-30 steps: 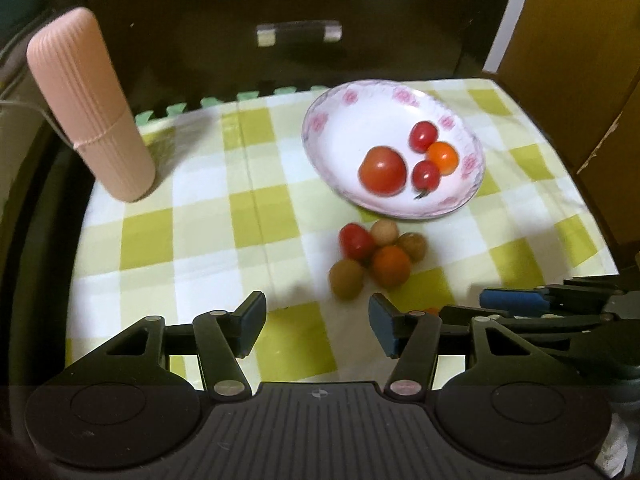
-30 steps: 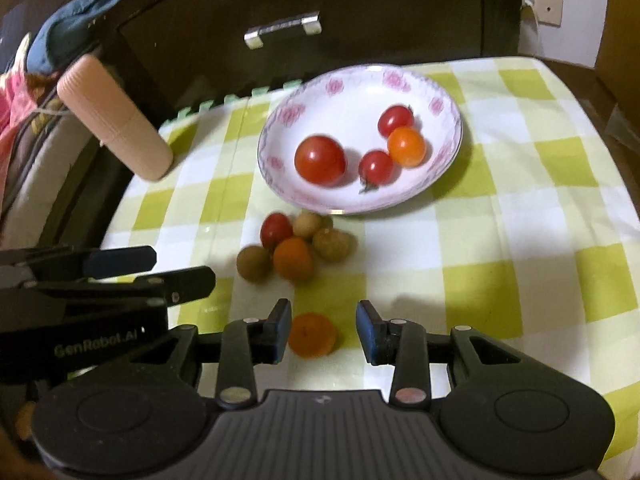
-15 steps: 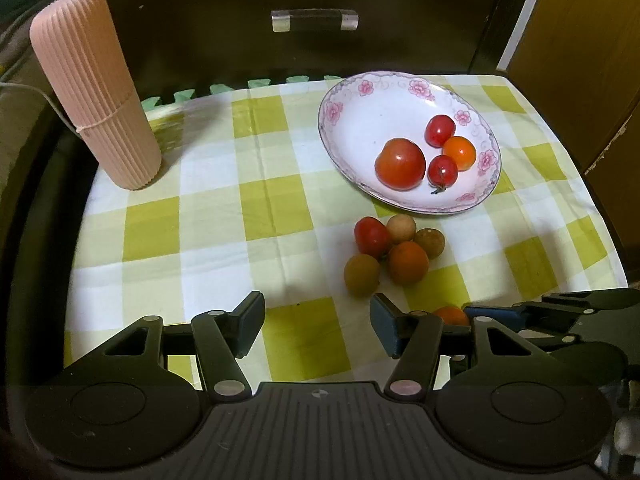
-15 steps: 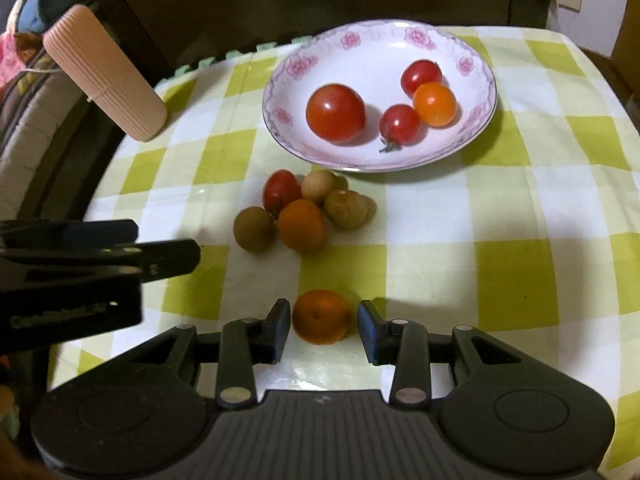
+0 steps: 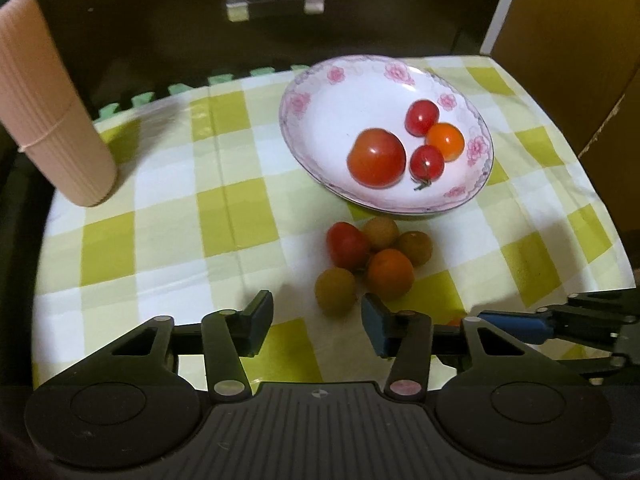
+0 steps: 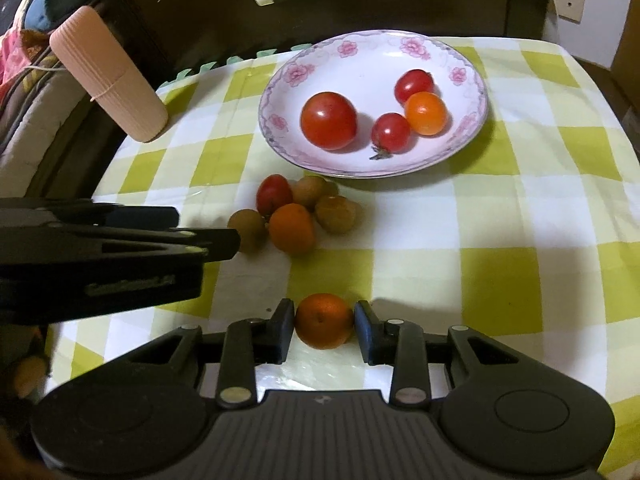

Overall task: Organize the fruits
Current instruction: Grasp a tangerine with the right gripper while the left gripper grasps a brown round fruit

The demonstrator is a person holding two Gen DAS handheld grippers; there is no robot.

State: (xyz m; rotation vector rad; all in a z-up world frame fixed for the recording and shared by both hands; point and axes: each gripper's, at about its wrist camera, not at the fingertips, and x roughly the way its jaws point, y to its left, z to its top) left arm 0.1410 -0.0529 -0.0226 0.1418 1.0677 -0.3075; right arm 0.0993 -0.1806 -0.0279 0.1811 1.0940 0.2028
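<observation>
Orange fruit (image 6: 325,321) between right tool (image 6: 325,330) pads; left tool (image 6: 120,240) lettering blurred.

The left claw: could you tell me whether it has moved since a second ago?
Yes. The left claw has advanced toward the fruit cluster: the brown fruit now sits just ahead of its gap. Its jaws have just been closing, with nothing between them yet.

four tomatoes (image 6: 329,121) in floral plate (image 6: 472,116); five-fruit cluster (image 6: 291,228) just below; lone orange fruit (image 6: 324,321) nearest camera.

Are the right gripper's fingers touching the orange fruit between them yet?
Cannot tell. The right wrist view shows the orange fruit between the fingers, both edges meeting it without a plain gap.
</observation>
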